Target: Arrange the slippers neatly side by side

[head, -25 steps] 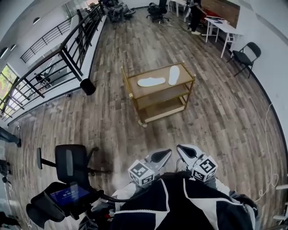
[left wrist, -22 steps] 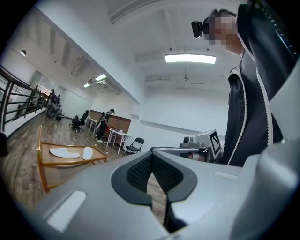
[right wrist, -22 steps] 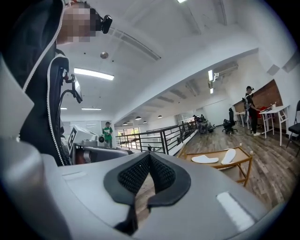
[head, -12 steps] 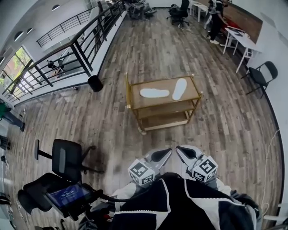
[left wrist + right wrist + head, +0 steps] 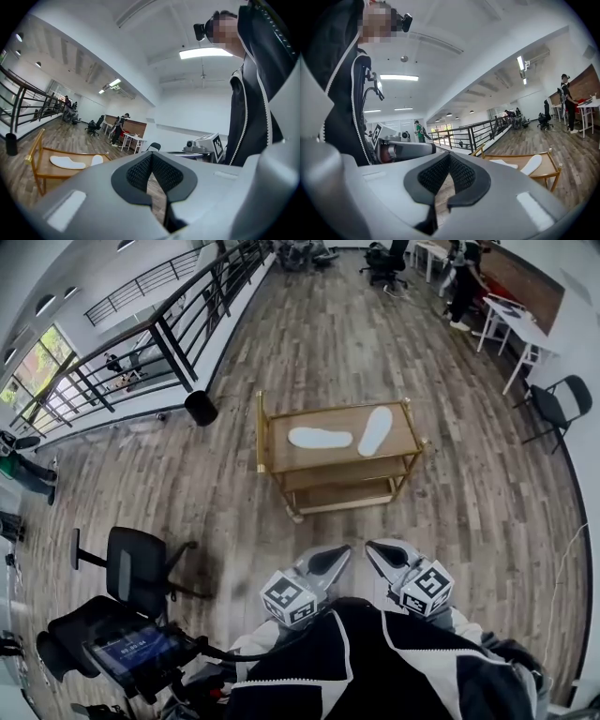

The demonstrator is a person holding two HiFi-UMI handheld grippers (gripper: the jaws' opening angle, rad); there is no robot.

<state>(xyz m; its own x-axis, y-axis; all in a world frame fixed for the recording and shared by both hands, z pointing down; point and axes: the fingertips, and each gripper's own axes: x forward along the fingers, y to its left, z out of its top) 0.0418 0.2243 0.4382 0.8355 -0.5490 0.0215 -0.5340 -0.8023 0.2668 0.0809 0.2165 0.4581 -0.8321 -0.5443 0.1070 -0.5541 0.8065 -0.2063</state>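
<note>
At the centre of the head view, the gold cart (image 5: 342, 454) bearing the left slipper (image 5: 320, 438) and right slipper (image 5: 375, 430), angled apart on its top shelf, appears nearer than a second ago, while the left gripper (image 5: 336, 557) and right gripper (image 5: 377, 554), both closed and empty, hang well short, so arranging has not begun.

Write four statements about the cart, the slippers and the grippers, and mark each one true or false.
1. The left slipper and the right slipper both lie on the cart's top shelf. True.
2. The slippers lie parallel and touching. False: they are apart and at an angle to each other.
3. One gripper grips a slipper. False: the left gripper and the right gripper are shut, empty and short of the cart.
4. A black bin stands by the railing. True.
</note>
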